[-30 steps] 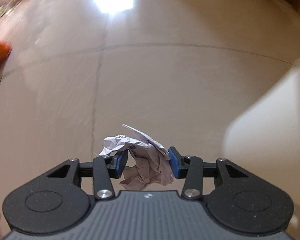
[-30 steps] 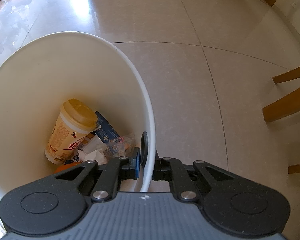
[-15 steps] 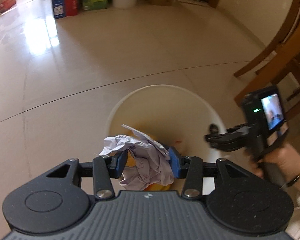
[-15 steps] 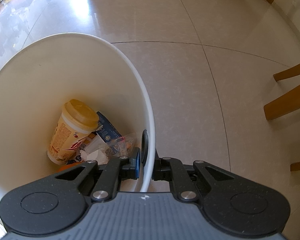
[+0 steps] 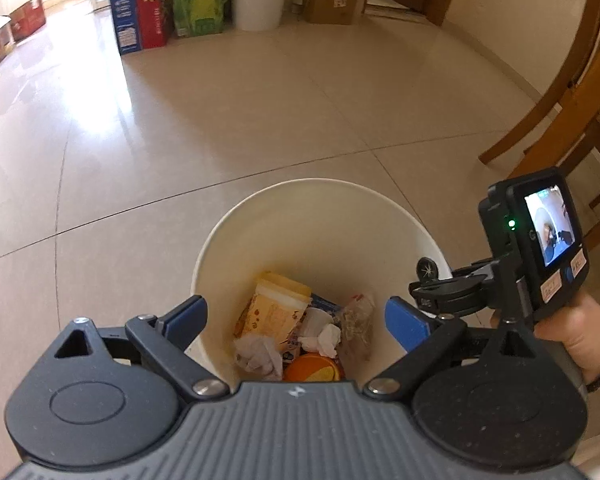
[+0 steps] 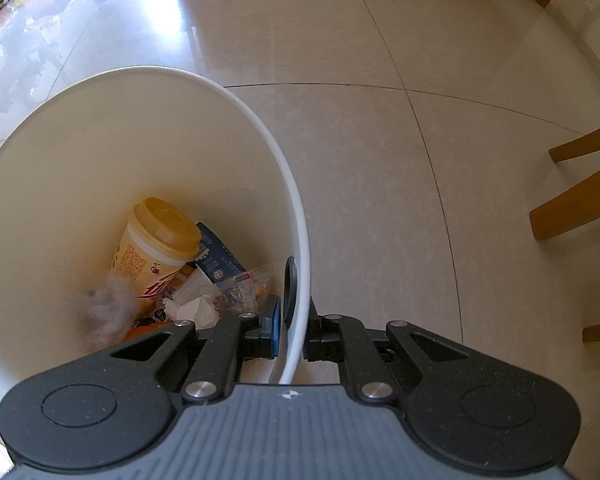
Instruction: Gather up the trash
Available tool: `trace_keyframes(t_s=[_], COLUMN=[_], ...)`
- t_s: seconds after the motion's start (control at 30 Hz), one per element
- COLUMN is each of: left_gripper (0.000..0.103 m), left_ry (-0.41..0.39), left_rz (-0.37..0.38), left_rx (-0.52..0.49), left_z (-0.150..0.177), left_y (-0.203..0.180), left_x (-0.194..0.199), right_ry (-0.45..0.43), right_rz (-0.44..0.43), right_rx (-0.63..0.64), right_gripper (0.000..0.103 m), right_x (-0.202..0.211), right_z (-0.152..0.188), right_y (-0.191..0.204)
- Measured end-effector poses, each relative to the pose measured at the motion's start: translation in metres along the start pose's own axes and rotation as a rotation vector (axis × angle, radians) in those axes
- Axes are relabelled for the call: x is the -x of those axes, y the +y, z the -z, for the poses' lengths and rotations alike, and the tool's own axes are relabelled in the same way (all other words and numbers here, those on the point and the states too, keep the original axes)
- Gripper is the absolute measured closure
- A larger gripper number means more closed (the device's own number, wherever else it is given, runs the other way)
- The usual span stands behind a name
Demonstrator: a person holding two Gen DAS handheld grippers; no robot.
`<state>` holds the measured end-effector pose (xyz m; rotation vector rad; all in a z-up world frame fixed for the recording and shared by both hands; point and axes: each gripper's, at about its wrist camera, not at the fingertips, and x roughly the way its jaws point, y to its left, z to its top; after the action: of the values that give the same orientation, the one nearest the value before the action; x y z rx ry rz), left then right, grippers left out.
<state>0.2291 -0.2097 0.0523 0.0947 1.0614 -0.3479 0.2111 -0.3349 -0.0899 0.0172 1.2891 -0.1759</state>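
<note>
A white bin (image 5: 320, 216) stands on the tiled floor below my left gripper (image 5: 296, 316), which hangs open over its mouth with nothing between the fingers. Inside the bin, a crumpled paper ball (image 5: 258, 354) lies beside a yellow lidded cup (image 5: 274, 308), tissues, a clear wrapper and an orange piece. In the right wrist view the paper ball (image 6: 110, 310) is a blur by the cup (image 6: 156, 244). My right gripper (image 6: 294, 328) is shut on the bin's rim (image 6: 296, 240), one finger inside the wall and one outside. It also shows at the bin's right side (image 5: 436, 300), held by a hand.
Wooden chair legs (image 5: 556, 112) stand to the right of the bin, also seen as chair legs (image 6: 580, 200) in the right wrist view. Cardboard boxes (image 5: 156, 12) and a white bucket (image 5: 256, 0) line the far wall. Open tiled floor lies between.
My left gripper swung over the bin, opened and let go of the crumpled paper, which has dropped into the bin. The right gripper has stayed clamped on the rim.
</note>
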Motion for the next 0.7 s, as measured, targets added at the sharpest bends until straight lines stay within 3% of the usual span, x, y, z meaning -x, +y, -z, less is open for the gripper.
trace_keyframes(t_s=[0.27, 0.57, 0.6, 0.7], left_gripper=[0.005, 0.004, 0.004, 0.004], left_ry=[-0.051, 0.065, 0.082, 0.088], left_rz=[-0.237, -0.32, -0.303, -0.264], left_rx=[-0.086, -0.024, -0.014, 0.011], left_z=[0.037, 0.063, 0.064, 0.064], left_y=[0.003, 0.015, 0.015, 0.017], left_x=[0.013, -0.002, -0.007, -0.007], right_ry=[-0.004, 0.008, 0.013, 0.017], right_rz=[-0.005, -0.033, -0.043, -0.071], right_rx=[0.003, 0.011, 0.01, -0.014], right_gripper=[0.091, 0.089, 0.086, 0.059], right_x=[0.002, 0.018, 0.021, 0.035], right_z=[0.001, 0.011, 0.014, 0.023], right_y=[0.0, 0.001, 0.001, 0.002])
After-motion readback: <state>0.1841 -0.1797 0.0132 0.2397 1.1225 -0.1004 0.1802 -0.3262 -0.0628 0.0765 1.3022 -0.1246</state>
